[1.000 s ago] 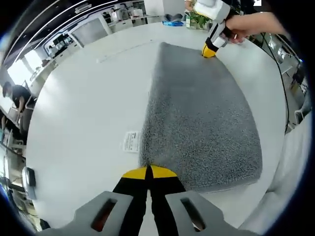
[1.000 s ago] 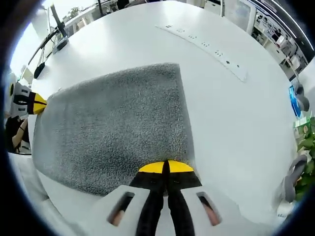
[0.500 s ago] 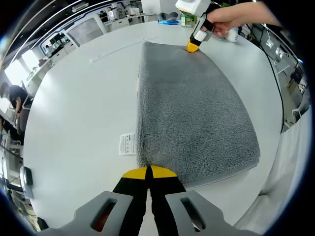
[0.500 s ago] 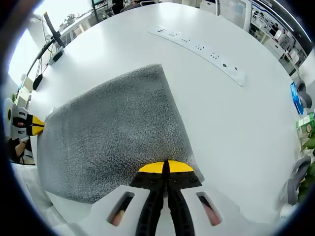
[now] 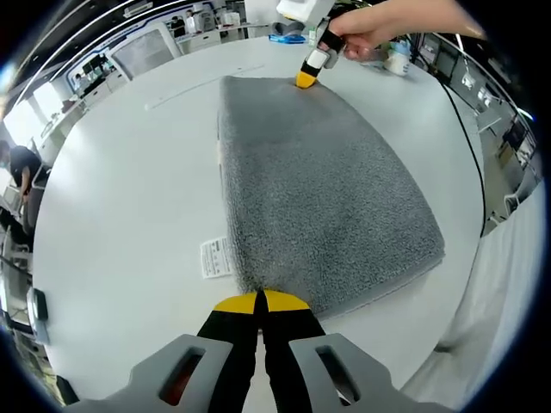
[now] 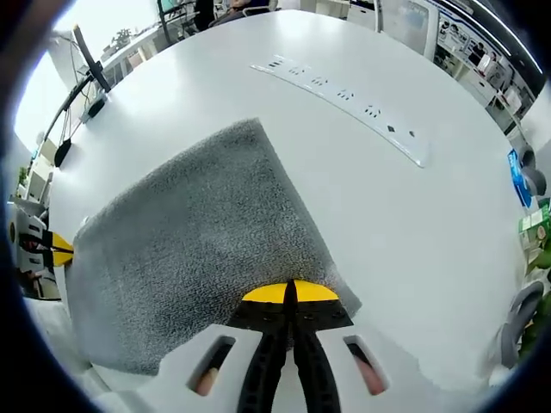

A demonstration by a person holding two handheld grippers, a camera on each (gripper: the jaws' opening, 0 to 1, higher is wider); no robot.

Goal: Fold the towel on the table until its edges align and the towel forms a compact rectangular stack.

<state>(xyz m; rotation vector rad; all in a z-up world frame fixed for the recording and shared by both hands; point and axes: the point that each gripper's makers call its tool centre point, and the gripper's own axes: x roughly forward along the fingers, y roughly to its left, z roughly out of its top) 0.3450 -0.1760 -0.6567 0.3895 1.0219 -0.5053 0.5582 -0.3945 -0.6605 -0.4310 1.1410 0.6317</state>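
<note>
A grey towel [image 5: 323, 185] lies flat on a white table [image 5: 120, 198], already folded into a thick rectangle. A small white care label [image 5: 213, 257] sticks out from its near left edge onto the table.

In the left gripper view, the left gripper [image 5: 258, 301] has its yellow-tipped jaws clenched on the towel's near corner. At the far corner, the right gripper [image 5: 306, 79] pinches the towel's edge, held by a person's hand [image 5: 366, 30].

In the right gripper view, the right gripper [image 6: 290, 292] is clamped on the towel [image 6: 198, 241] at its near corner, and the left gripper [image 6: 60, 248] grips the corner at far left. A long white power strip [image 6: 340, 99] lies on the table [image 6: 413, 224] beyond the towel, well apart from it.
</note>
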